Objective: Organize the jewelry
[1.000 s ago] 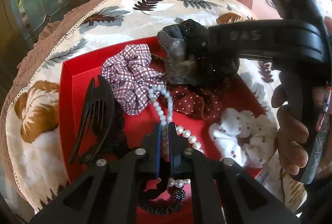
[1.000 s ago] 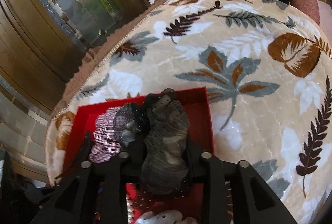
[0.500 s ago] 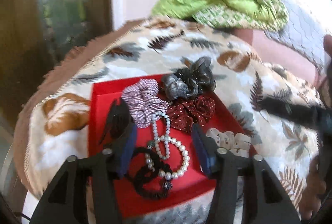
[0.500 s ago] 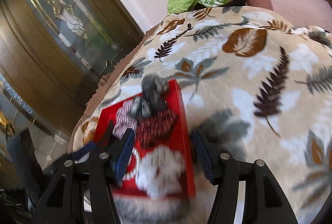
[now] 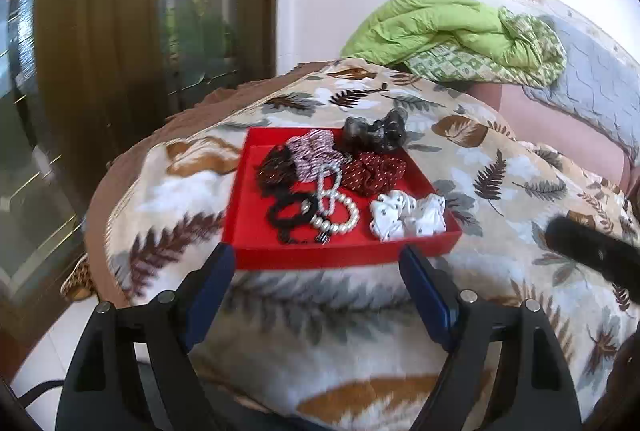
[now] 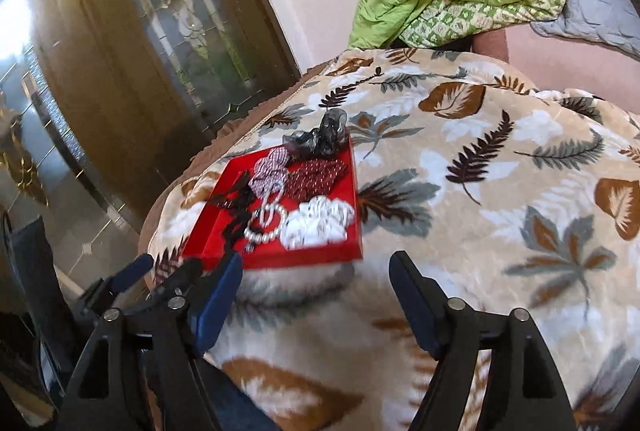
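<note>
Beyond both pairs of wide-open, empty fingers [image 5: 424, 295], the pearl bracelet [image 5: 335, 207] lay in the red tray [image 5: 248, 227], seemingly light, slippery, best pinched across its strand.

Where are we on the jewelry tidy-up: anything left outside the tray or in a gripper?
Done: the pearl bracelet, checked scrunchie, maroon dotted scrunchie, white scrunchie, black hair ties and grey sheer scrunchie all lie in the red tray, the grey one at its far edge. In hand: nothing; left gripper and right gripper are open. Left: nothing visible outside the tray.
</note>
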